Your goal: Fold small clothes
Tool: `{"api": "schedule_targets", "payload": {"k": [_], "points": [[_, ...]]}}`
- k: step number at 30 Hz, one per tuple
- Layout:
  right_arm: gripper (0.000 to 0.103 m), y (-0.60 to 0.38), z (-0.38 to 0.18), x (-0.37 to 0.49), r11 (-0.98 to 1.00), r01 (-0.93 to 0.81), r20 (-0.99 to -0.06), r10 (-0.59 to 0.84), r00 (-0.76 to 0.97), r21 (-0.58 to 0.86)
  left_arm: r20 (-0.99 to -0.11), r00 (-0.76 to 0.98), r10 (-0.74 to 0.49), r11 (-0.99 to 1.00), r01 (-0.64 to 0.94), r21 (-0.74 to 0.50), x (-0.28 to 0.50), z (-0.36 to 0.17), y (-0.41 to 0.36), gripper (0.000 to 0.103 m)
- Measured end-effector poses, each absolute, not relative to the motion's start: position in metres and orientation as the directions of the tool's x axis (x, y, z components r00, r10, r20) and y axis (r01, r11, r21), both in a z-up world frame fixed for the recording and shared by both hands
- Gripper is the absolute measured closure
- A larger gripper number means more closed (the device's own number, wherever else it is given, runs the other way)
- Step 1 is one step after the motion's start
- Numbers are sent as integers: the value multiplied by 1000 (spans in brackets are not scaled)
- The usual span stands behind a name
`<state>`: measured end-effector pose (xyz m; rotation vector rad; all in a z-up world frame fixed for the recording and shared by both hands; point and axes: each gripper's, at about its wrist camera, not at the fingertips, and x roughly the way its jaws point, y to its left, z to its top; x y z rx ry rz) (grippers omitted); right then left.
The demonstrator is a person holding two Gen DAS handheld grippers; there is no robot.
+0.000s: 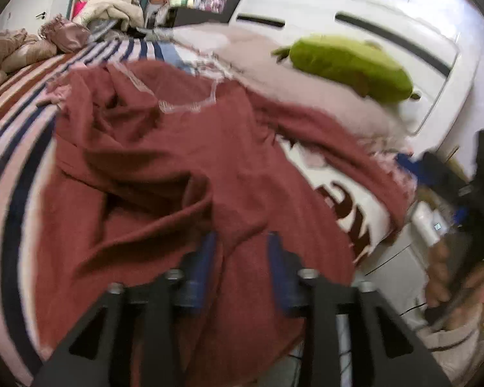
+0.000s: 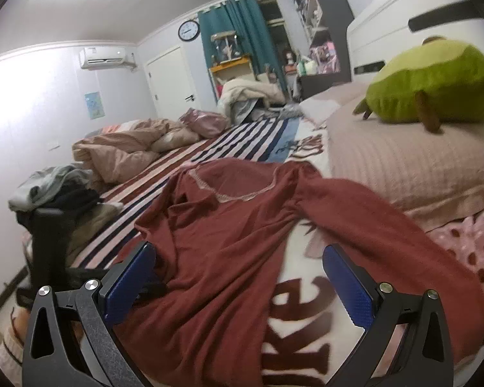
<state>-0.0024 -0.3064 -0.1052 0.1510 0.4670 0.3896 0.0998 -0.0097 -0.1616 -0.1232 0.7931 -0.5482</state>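
A dark red long-sleeved top (image 1: 164, 174) lies rumpled on the striped bed cover (image 1: 13, 148), neckline away from me. In the left wrist view my left gripper (image 1: 242, 258) is shut on the top's hem, cloth bunched between the blue pads (image 1: 200, 271). In the right wrist view the same top (image 2: 222, 225) lies spread with one sleeve (image 2: 371, 219) running right. My right gripper (image 2: 238, 287) is open wide and empty, just above the top's lower part. The right gripper and its holding hand also show at the right edge of the left wrist view (image 1: 461, 213).
A pink pillow (image 2: 403, 161) with a green plush toy (image 2: 435, 87) lies at the right by the white headboard (image 1: 338, 9). A beige duvet (image 2: 126, 151) and a pile of other clothes (image 2: 55, 190) lie at the left. A black stand (image 2: 48, 245) stands at the left.
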Motion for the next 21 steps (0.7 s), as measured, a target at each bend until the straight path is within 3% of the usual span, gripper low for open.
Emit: {"api": "schedule_targets", "payload": {"k": [1, 8, 9, 11, 13, 18, 20, 21], "points": [[0, -305, -107, -1, 910, -340, -415, 412, 811, 239, -628, 595, -501, 861, 412, -297, 94, -153, -1, 53], [1, -245, -114, 3, 856, -440, -473, 516, 714, 270, -546, 783, -297, 955, 232, -185, 47, -102, 90, 44], [4, -229, -113, 0, 837, -474, -470, 547, 693, 274, -542, 798, -264, 964, 205, -169, 44, -102, 98, 44], [24, -199, -112, -5, 805, -527, -477, 589, 652, 273, -533, 822, -201, 979, 150, -137, 37, -104, 121, 44], [30, -162, -117, -7, 773, -573, -505, 622, 599, 272, -531, 830, -169, 985, 121, -124, 34, -109, 133, 44], [27, -95, -144, 3, 788, -573, -594, 577, 561, 224, -528, 831, -172, 981, 98, -165, 31, -128, 161, 44], [11, -77, -160, 11, 834, -528, -648, 493, 580, 161, -532, 826, -188, 977, 101, -187, 29, -135, 169, 43], [8, -73, -165, 13, 845, -516, -661, 466, 587, 138, -533, 824, -192, 976, 103, -192, 28, -137, 168, 43]]}}
